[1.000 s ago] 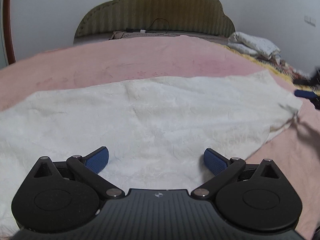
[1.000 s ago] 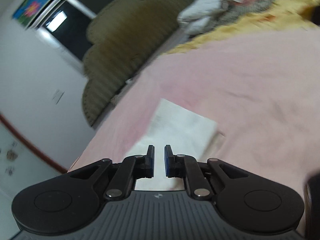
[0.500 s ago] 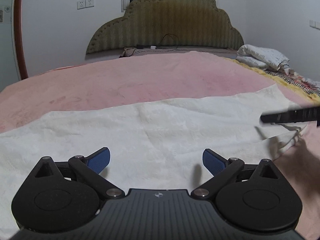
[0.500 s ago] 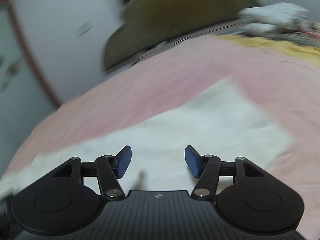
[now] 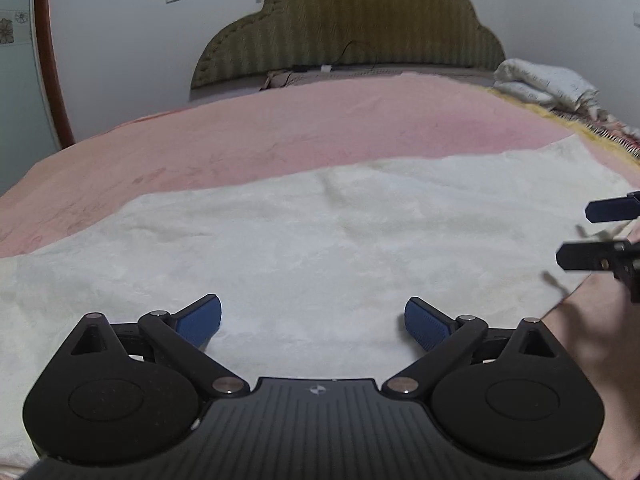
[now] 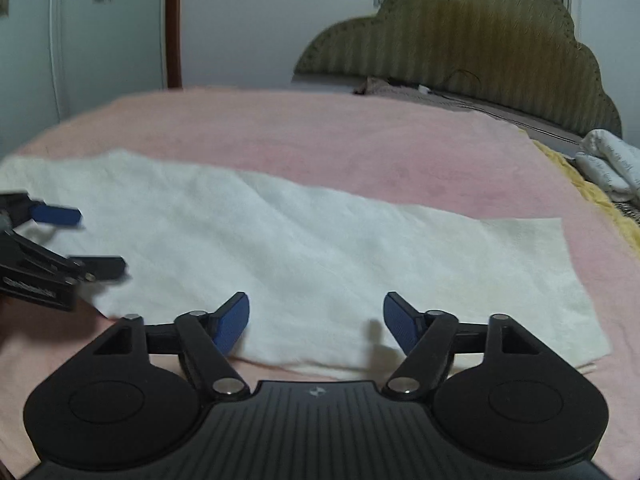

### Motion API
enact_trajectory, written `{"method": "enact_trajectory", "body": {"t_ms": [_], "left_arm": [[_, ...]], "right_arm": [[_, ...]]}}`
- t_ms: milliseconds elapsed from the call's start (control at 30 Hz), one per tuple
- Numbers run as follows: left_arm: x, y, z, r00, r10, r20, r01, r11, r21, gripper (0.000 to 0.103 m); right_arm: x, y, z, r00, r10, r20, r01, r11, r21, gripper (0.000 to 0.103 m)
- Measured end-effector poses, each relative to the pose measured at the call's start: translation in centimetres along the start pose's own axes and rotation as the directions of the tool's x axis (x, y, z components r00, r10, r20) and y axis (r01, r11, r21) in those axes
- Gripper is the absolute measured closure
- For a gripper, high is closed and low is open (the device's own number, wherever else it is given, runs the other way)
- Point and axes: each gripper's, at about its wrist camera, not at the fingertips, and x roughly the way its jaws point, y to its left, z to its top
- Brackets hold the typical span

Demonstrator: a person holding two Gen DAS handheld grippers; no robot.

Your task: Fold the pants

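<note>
The cream-white pants [image 5: 304, 240] lie spread flat across the pink bed cover, seen in both wrist views [image 6: 328, 248]. My left gripper [image 5: 312, 322] is open just above the near part of the cloth, nothing between its blue pads. My right gripper [image 6: 316, 320] hovers over the near edge of the pants with its jaws opening and nothing between them. In the left wrist view the right gripper [image 5: 588, 234] shows at the right edge over the end of the pants. The left gripper [image 6: 92, 240] shows at the left edge of the right wrist view.
A pink bed cover [image 5: 304, 132] lies under the pants. An olive padded headboard [image 5: 352, 24] stands at the far end, with a cable before it. A bundled white quilt [image 5: 548, 84] and a yellow patterned blanket [image 6: 592, 192] sit on the far right side.
The right gripper has rolled upright, swung in over the pants and gone from nearly shut to wide open. The left gripper stayed over the cloth and tilted up slightly.
</note>
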Motion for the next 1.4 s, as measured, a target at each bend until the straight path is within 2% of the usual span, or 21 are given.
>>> {"method": "enact_trajectory", "body": {"t_ms": [67,100,133,167,267,433,567,600,667,1000,1100,1167,1233,1300,1400], "left_arm": [[0.2,0.6,-0.4,1.000,-0.018,0.003,0.018,0.999,-0.027,0.001],[0.2,0.7,-0.5,1.000,-0.022,0.007,0.022,0.999,-0.035,0.000],[0.3,0.7,-0.6,1.000,-0.023,0.008,0.023,0.999,-0.036,0.000],[0.3,0.7,-0.6,1.000,-0.021,0.008,0.022,0.999,-0.036,0.000],[0.2,0.4,-0.8,1.000,-0.007,0.017,0.007,1.000,-0.028,0.000],[0.2,0.4,-0.8,1.000,-0.004,0.019,0.005,1.000,-0.028,0.000],[0.1,0.4,-0.8,1.000,-0.003,0.020,0.003,1.000,-0.027,0.000],[0.1,0.4,-0.9,1.000,-0.003,0.020,0.004,1.000,-0.027,0.000],[0.2,0.4,-0.9,1.000,-0.004,0.018,0.004,1.000,-0.028,0.000],[-0.1,0.6,-0.9,1.000,-0.003,0.025,0.004,0.999,-0.037,0.000],[-1.2,1.4,-0.7,0.998,0.035,0.057,-0.031,0.997,-0.068,0.002],[-2.4,2.5,-0.5,0.989,0.092,0.115,-0.081,0.992,-0.097,0.000],[-3.0,4.1,-0.1,0.977,0.170,0.131,-0.151,0.978,-0.144,0.000],[-2.7,6.1,-0.1,0.968,0.238,0.082,-0.216,0.953,-0.211,0.000],[-0.7,8.8,-1.7,0.967,0.247,-0.060,-0.253,0.923,-0.290,0.000]], "right_arm": [[1.5,0.5,-0.7,0.998,0.011,-0.069,-0.012,1.000,-0.015,0.019],[2.0,0.7,-1.4,0.998,0.001,-0.068,-0.002,1.000,-0.024,0.017],[1.8,0.6,-2.2,1.000,-0.001,-0.019,0.000,1.000,-0.014,0.010],[1.8,0.4,-2.7,1.000,0.001,0.004,-0.001,1.000,0.000,0.008],[1.6,0.0,-2.8,1.000,0.019,0.008,-0.019,1.000,0.024,0.007],[1.3,0.5,-1.6,1.000,-0.010,-0.003,0.010,0.999,0.033,0.007],[1.0,1.1,-0.2,0.999,0.000,0.048,-0.003,0.998,0.065,0.004],[1.5,1.5,-0.2,0.999,-0.015,0.035,0.013,0.999,0.048,0.000],[2.8,2.1,-0.8,0.998,-0.054,-0.028,0.054,0.998,0.009,0.000],[3.0,1.3,-2.0,1.000,-0.017,-0.014,0.018,0.999,0.050,0.000],[3.0,1.2,-2.0,1.000,-0.012,-0.012,0.013,0.998,0.062,0.000],[3.0,1.2,-2.0,1.000,-0.012,-0.013,0.012,0.998,0.063,0.000],[3.0,1.2,-2.0,1.000,-0.012,-0.014,0.013,0.998,0.062,0.000],[2.9,1.2,-2.0,1.000,-0.011,-0.013,0.012,0.998,0.063,0.000],[2.9,1.2,-2.0,1.000,-0.011,-0.013,0.012,0.998,0.064,0.000]]}}
